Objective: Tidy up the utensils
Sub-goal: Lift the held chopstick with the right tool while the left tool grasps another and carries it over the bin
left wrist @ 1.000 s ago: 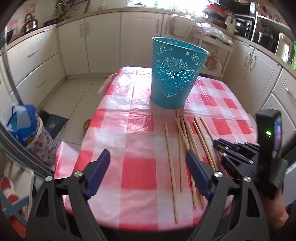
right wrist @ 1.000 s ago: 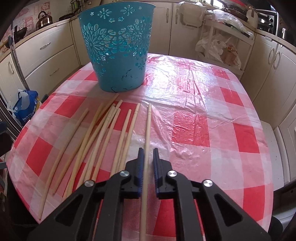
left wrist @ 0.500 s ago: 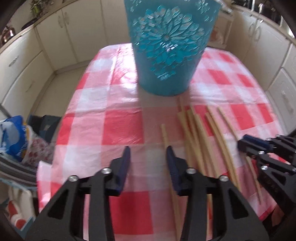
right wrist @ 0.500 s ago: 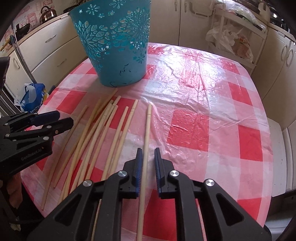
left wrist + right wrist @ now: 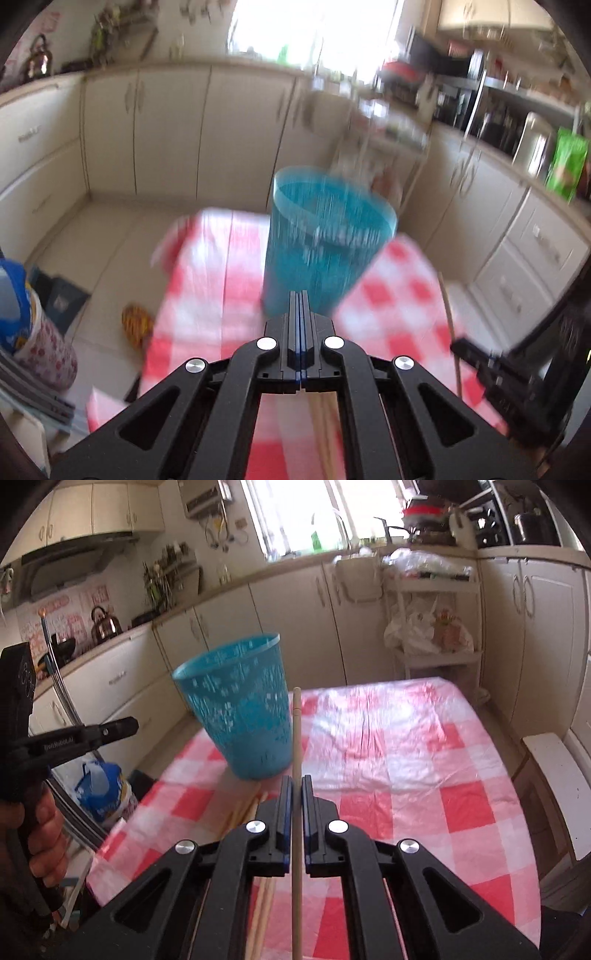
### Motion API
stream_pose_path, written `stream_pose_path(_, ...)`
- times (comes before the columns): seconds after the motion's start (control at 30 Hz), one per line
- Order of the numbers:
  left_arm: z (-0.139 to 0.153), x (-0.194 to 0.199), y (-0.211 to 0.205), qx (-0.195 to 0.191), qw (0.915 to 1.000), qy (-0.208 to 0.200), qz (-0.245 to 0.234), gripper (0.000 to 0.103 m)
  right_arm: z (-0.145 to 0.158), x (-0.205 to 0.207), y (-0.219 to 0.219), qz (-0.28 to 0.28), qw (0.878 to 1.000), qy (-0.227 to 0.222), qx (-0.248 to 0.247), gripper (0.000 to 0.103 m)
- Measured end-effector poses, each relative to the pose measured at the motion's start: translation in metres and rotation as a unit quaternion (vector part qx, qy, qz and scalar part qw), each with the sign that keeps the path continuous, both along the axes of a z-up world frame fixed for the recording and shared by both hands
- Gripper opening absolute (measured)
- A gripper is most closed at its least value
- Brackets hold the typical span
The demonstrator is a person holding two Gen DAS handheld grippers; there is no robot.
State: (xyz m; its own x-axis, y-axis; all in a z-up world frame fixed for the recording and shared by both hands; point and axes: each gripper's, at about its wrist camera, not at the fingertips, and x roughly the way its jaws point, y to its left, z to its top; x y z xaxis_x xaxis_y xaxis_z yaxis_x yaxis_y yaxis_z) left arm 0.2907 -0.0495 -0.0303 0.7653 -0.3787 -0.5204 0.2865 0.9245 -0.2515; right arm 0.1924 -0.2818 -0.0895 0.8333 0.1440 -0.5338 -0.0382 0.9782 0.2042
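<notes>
In the left wrist view, which is smeared by blur, the left gripper (image 5: 300,295) has just been closing and its fingers (image 5: 293,314) now stand pressed together with nothing visible between them. Ahead of them the blue bin (image 5: 325,243) stands upright on the desk (image 5: 195,295), which wears a red-and-white checked cloth. Pale sticks (image 5: 325,428) lie on the cloth beneath the gripper body. At the right edge the right gripper (image 5: 458,345) shows dark, with what looks like a thin stick rising from it, though the blur makes that unsure.

In the right wrist view the right gripper (image 5: 295,786) has its fingers (image 5: 284,805) clamped on one stick (image 5: 296,738), which runs straight out ahead, its tip in front of the bin (image 5: 240,709). The stick appears lifted clear of the desk (image 5: 424,768). More sticks (image 5: 243,808) lie on the cloth just left of the fingers, near the bin's base. At the left, a hand (image 5: 40,830) holds the left gripper (image 5: 127,725), fingers shut, beside the bin and apart from it.
</notes>
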Motion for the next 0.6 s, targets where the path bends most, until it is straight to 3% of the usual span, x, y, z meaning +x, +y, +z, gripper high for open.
stream_pose_path(0.1, 0.045, 0.011, 0.004, -0.043, 0.9958, -0.08, 0.005, 0.0, 0.028, -0.008, 0.004, -0.012, 0.998, -0.064, -0.002, 0.006)
stream_pose_path(0.2, 0.073, 0.035, -0.007, -0.061, 0.9895, -0.13, 0.011, 0.0, 0.05, -0.012, 0.008, -0.019, 0.994, -0.106, -0.008, 0.006)
stream_pose_path(0.3, 0.087, 0.063, -0.016, -0.095, 0.9832, -0.154, 0.018, 0.0, 0.065, -0.012, 0.005, -0.028, 0.99, -0.135, -0.007, 0.006)
stream_pose_path(0.43, 0.095, 0.099, -0.026, -0.138, 0.9757, -0.166, 0.035, 0.0, 0.079, -0.003, 0.002, -0.043, 0.985, -0.165, 0.002, 0.006)
stream_pose_path(0.6, 0.066, 0.145, -0.035, -0.157, 0.9819, -0.103, 0.026, 0.0, 0.092, 0.005, 0.002, -0.053, 0.978, -0.199, 0.009, 0.006)
